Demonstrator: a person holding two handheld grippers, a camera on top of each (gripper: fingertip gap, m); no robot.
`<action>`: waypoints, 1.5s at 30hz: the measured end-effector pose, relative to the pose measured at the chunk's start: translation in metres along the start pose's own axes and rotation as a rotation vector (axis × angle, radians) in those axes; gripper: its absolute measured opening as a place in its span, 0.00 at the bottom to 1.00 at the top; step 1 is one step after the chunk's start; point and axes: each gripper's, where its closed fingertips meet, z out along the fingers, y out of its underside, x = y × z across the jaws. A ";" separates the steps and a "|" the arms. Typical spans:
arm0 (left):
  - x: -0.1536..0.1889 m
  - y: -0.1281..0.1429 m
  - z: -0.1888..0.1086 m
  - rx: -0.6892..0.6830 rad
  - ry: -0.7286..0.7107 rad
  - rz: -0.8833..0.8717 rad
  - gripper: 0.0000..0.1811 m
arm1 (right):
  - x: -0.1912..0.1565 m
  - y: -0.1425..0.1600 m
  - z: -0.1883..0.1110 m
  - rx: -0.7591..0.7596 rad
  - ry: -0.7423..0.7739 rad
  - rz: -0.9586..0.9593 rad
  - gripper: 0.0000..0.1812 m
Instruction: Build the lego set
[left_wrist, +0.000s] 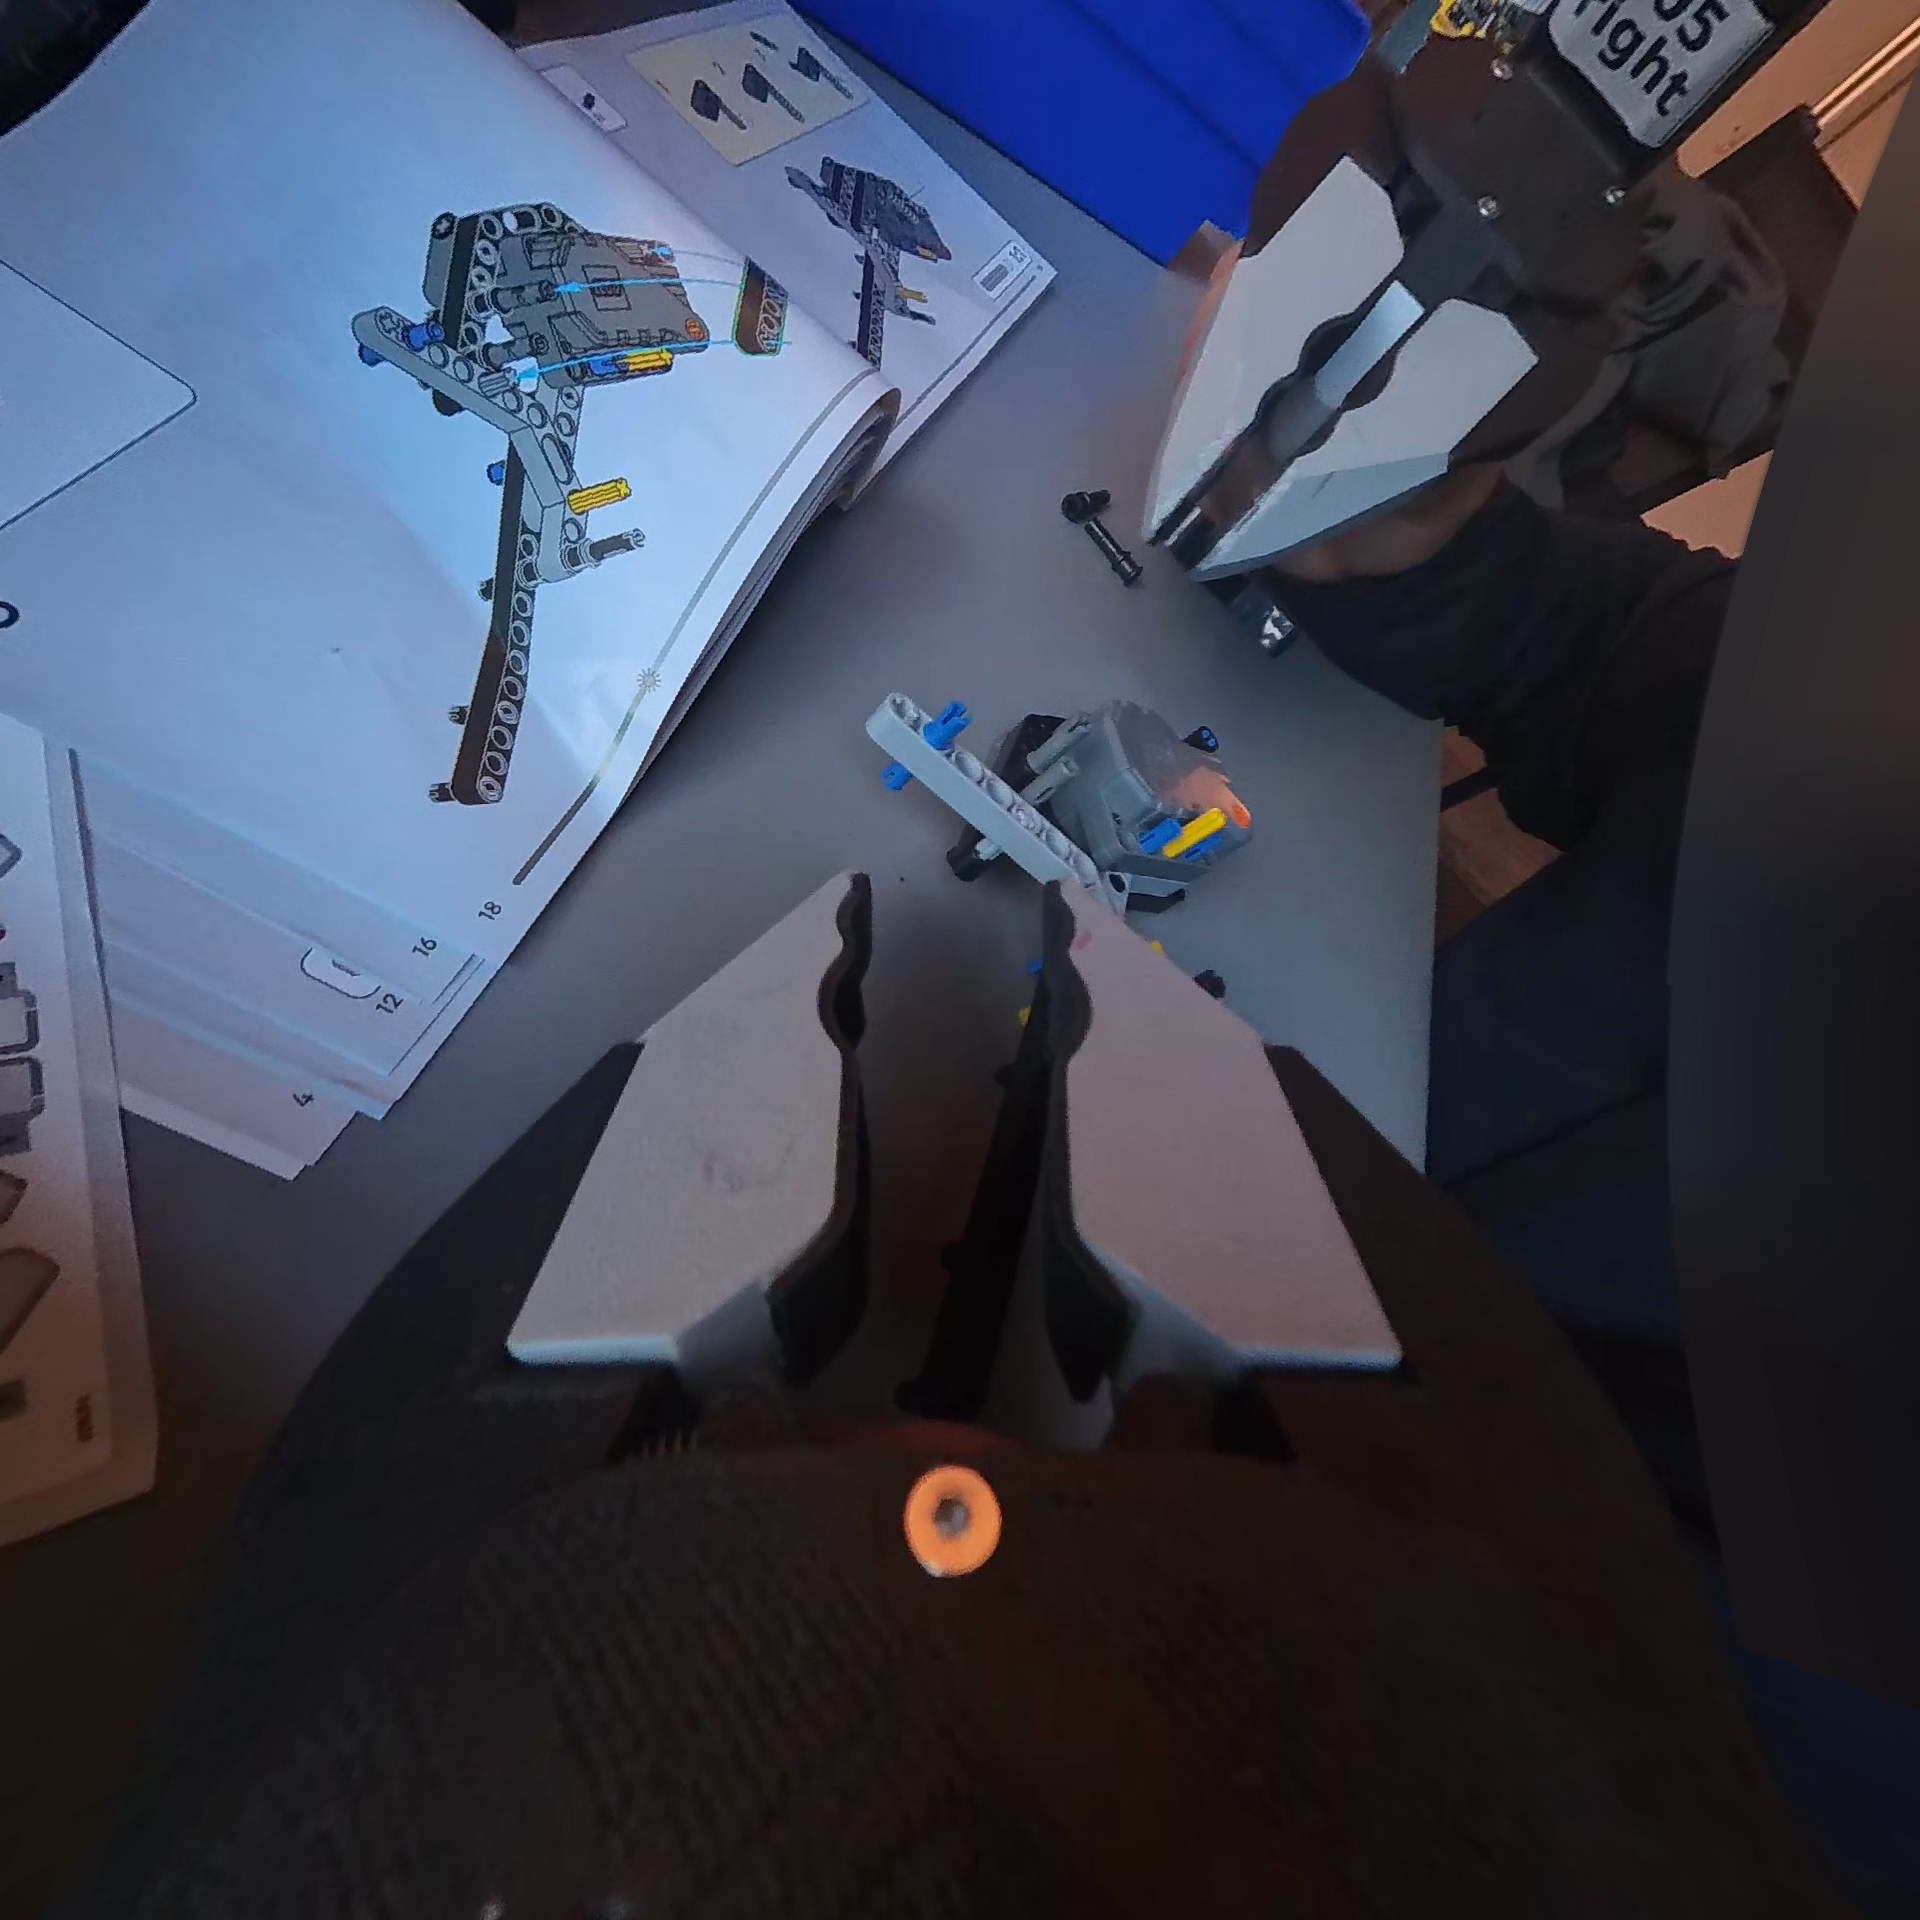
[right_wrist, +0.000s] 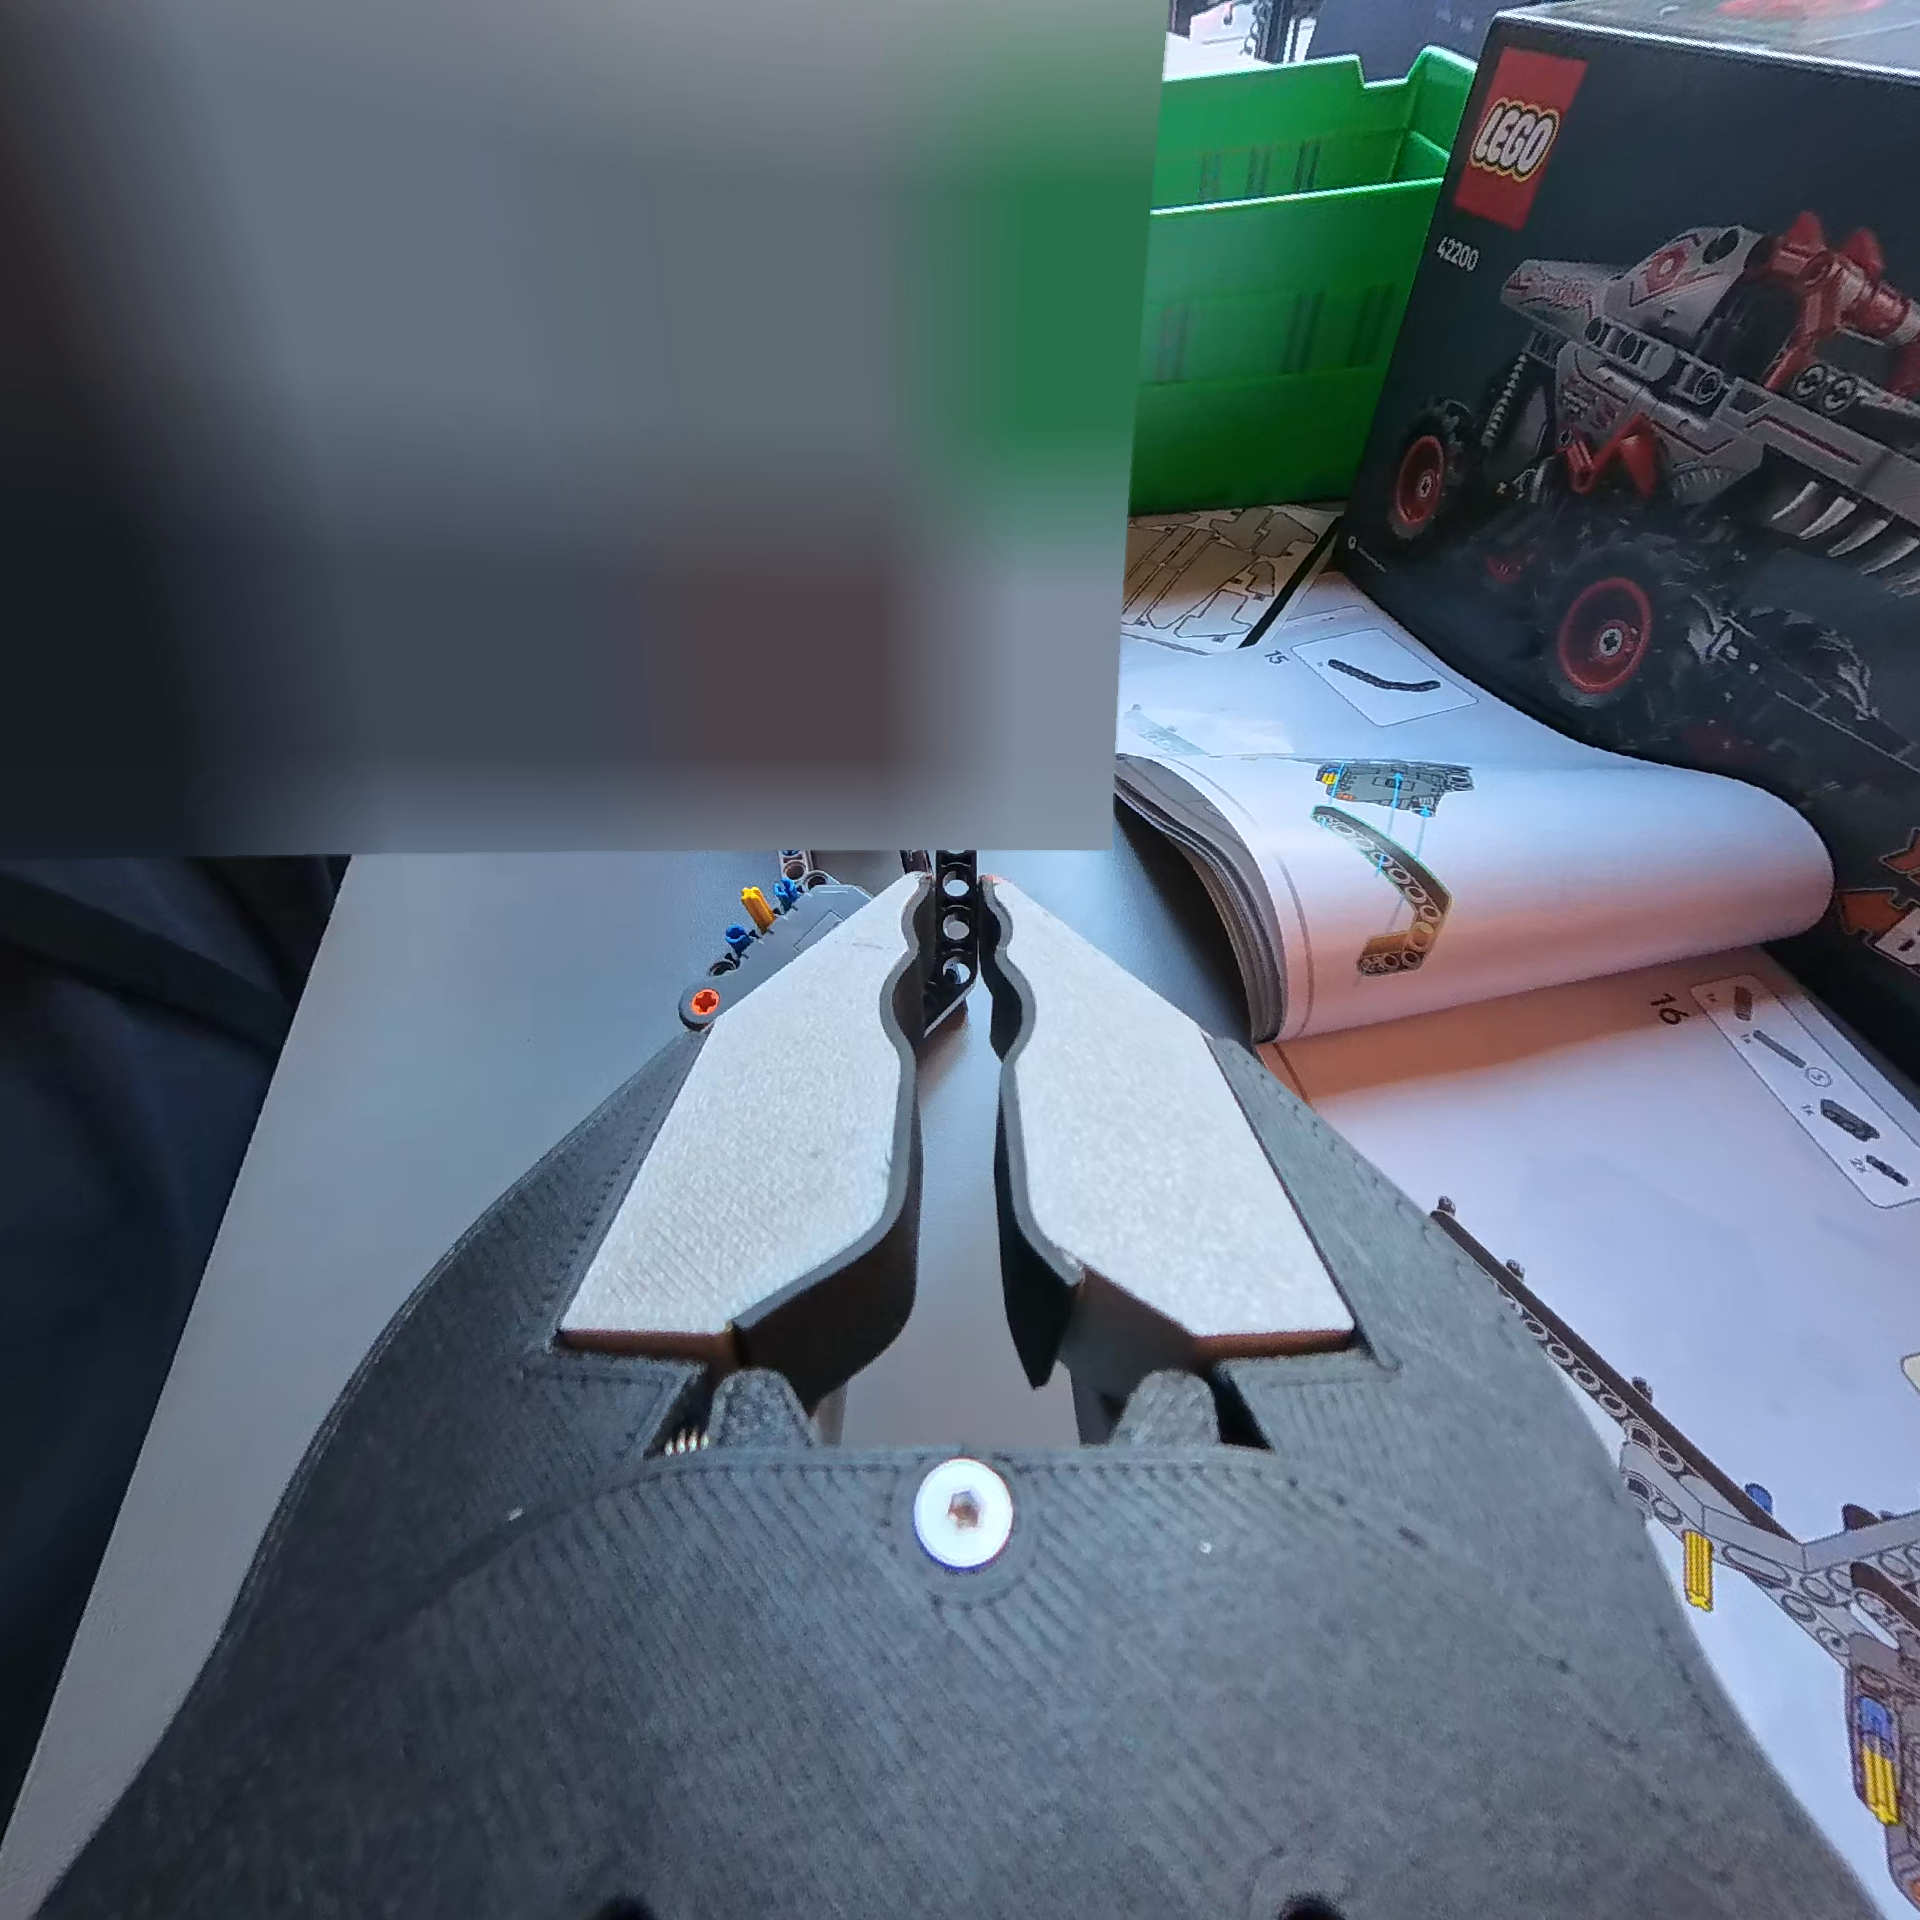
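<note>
The right gripper (right_wrist: 956, 940) is clenching a black holed beam (right_wrist: 954, 935) between its tips; the beam's upper end is disappearing behind a blurred patch. From the left wrist view, the same gripper (left_wrist: 1195, 540) is hovering beyond the half-built assembly (left_wrist: 1091, 800), and the beam it is pinching is hard to make out there.

The left gripper (left_wrist: 956, 914) is standing with its jaws parted, gripping nothing, just in front of the assembly. A dark piece is showing in the gap between its fingers, too shadowed to identify. The assembly is lying on the grey table (left_wrist: 779, 623), its long grey beam pointing toward the open instruction booklet (left_wrist: 364, 468). Two small black pins (left_wrist: 1107, 535) are lying beyond the assembly, near the right gripper's tips.

In the right wrist view the assembly (right_wrist: 769, 935) is mostly hiding behind the gripper's finger (right_wrist: 790, 1122). The set's box (right_wrist: 1683, 416) is being cut off by the frame edge, a green bin (right_wrist: 1278, 312) beside it.
</note>
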 end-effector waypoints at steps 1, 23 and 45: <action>0.000 0.000 0.000 0.000 -0.001 0.000 0.16 | 0.000 0.000 0.000 0.001 -0.001 0.000 0.02; -0.003 -0.002 -0.002 0.008 -0.019 0.013 0.16 | 0.007 0.005 -0.002 -0.029 0.020 -0.057 0.02; -0.016 -0.010 -0.012 0.035 -0.127 0.082 0.17 | 0.038 -0.020 -0.026 0.033 0.276 -0.183 0.02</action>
